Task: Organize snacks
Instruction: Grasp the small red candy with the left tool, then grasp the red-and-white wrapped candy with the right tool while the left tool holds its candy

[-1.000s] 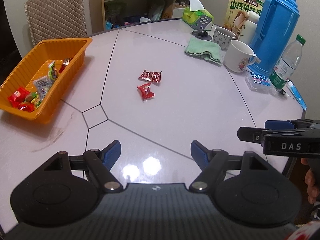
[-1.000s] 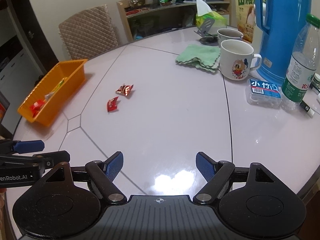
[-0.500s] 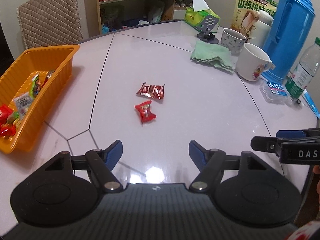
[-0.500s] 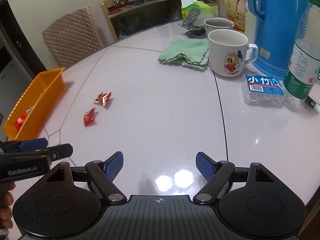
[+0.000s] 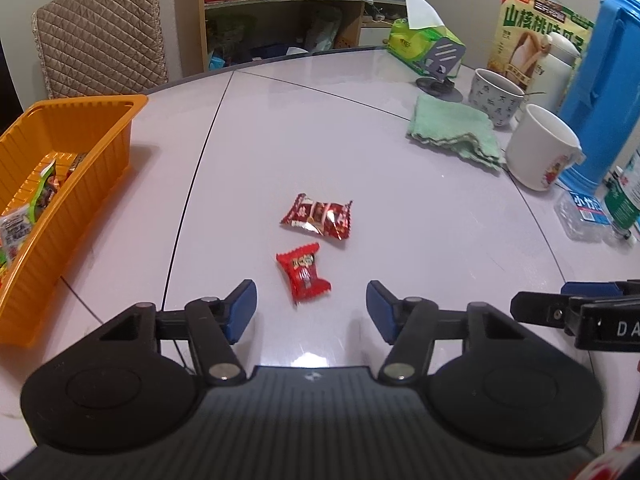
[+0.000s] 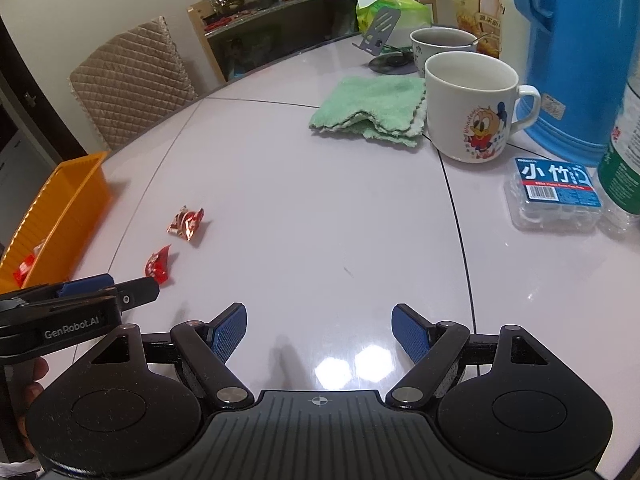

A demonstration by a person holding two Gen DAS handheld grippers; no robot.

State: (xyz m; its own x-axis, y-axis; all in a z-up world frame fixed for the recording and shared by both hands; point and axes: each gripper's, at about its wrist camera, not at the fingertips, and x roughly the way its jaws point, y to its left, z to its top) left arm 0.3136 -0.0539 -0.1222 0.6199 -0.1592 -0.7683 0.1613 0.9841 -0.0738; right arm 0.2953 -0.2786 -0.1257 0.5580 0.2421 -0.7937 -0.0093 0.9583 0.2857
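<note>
Progress: partly complete. The orange basket (image 5: pixel 76 148) sits at the left edge of the bench (image 5: pixel 360 152) and already holds several wrapped snacks; their number cannot be counted from the portion in view.

Outstanding: two red snack packets lie loose on the bench, well to the right of the basket. The small red packet (image 5: pixel 303 274) is the nearer one; the larger red-and-silver packet (image 5: pixel 317 216) lies just beyond it, close but apparently not touching.

Left claw (image 5: pixel 311 306): its jaws have just been closing, yet a moderate gap remains. The small red packet lies just ahead of that gap, with neither pad touching it. Nothing is held.

Right claw (image 6: pixel 319 330): jaws wide, empty, over bare bench farther from the basket than both packets.

Judgement: the step in hand appears to be the pickup of the small red packet by the left claw. At least two transfers to the basket remain. The mugs, green cloth and blue flask far from the basket are not snacks and appear outside the task.
</note>
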